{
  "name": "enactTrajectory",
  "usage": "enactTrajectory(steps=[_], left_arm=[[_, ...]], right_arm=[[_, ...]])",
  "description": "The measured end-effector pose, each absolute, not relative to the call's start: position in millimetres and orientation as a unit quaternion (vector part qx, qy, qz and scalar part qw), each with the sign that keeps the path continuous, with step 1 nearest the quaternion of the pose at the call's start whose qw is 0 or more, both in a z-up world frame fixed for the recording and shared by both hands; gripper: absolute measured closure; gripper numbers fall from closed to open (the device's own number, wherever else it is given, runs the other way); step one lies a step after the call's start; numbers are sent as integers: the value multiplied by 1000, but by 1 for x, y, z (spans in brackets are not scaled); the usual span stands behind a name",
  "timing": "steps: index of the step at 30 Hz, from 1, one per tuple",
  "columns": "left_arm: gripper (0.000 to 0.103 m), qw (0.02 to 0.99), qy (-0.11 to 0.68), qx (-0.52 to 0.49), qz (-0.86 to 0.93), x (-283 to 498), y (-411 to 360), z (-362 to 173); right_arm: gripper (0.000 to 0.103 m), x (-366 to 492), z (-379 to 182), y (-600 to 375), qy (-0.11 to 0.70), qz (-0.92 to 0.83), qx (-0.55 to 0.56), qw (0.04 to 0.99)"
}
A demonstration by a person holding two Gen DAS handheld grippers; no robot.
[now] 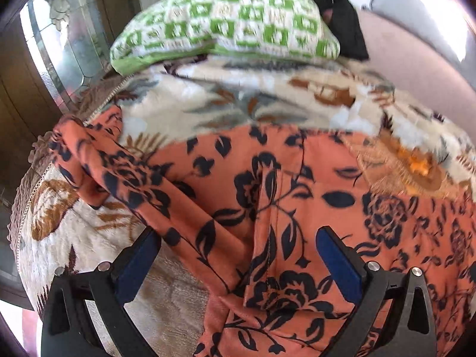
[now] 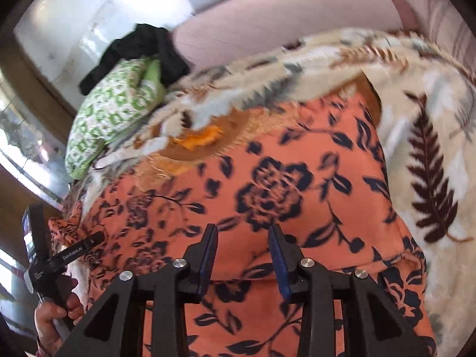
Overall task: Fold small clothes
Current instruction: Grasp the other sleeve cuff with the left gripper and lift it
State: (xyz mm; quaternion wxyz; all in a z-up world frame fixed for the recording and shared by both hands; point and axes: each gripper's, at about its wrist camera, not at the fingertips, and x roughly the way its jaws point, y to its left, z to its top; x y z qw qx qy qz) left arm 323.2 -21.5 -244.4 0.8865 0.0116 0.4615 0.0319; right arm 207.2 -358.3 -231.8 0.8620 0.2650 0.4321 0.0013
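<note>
Orange floral garment (image 1: 297, 193) spread on blanketed bed (image 1: 208, 104); left gripper (image 1: 238, 247) wide over it, right gripper (image 2: 242, 238) narrowed, nothing pinched

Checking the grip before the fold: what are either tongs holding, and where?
Neither tongs visibly grip the orange floral garment; both stand open above it.

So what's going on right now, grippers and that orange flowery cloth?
Left gripper open, orange garment between its fingers. Right gripper partly closed, hanging over same garment, grip unclear. Garment spread on blanket. Nothing blocking.
</note>
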Motion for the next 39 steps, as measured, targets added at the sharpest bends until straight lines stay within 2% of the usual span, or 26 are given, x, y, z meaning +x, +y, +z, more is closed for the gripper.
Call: enactTrajectory(steps=[1,2,4,7,10,15,19,23,25,26,28,30,32,35,37,38,39], left_arm=[[0,890,455,8,34,321,-20,-240],[0,893,449,6,35,318,-17,-235],[0,898,439,-1,32,311,-9,-224],[0,906,421,-30,29,300,24,-201],[0,914,398,-62,59,297,77,-174],[0,895,414,-109,125,330,179,-153],[0,858,457,-181,147,383,245,-169],[0,809,503,-278,126,429,273,-205],[1,798,512,-292,129,447,276,-218],[5,790,521,-297,126,455,277,-225],[22,774,533,-316,128,465,280,-240],[24,751,550,-342,127,474,285,-258],[37,733,560,-366,125,478,287,-273],[40,746,542,-368,124,481,286,-271],[82,745,544,-366,123,483,286,-271],[84,742,546,-368,124,483,286,-272],[91,744,544,-368,124,481,287,-270]], right_arm=[[54,209,-236,-354,434,4,264,861],[36,213,-245,-350,449,1,263,854],[30,228,-273,-337,499,1,254,829],[30,230,-256,-327,485,3,215,848],[30,227,-246,-339,455,28,289,842],[30,234,-243,-346,438,11,305,845],[30,225,-240,-352,428,11,314,847],[30,227,-240,-348,427,8,299,853],[30,227,-243,-347,430,7,296,853],[30,229,-245,-347,433,6,298,851],[30,232,-251,-347,439,5,303,846],[30,235,-255,-348,443,5,306,843],[30,238,-257,-347,444,5,304,843],[30,240,-258,-344,445,5,294,846],[30,240,-258,-343,445,5,294,846],[30,240,-258,-344,444,5,296,846],[30,240,-258,-344,443,5,298,845]])
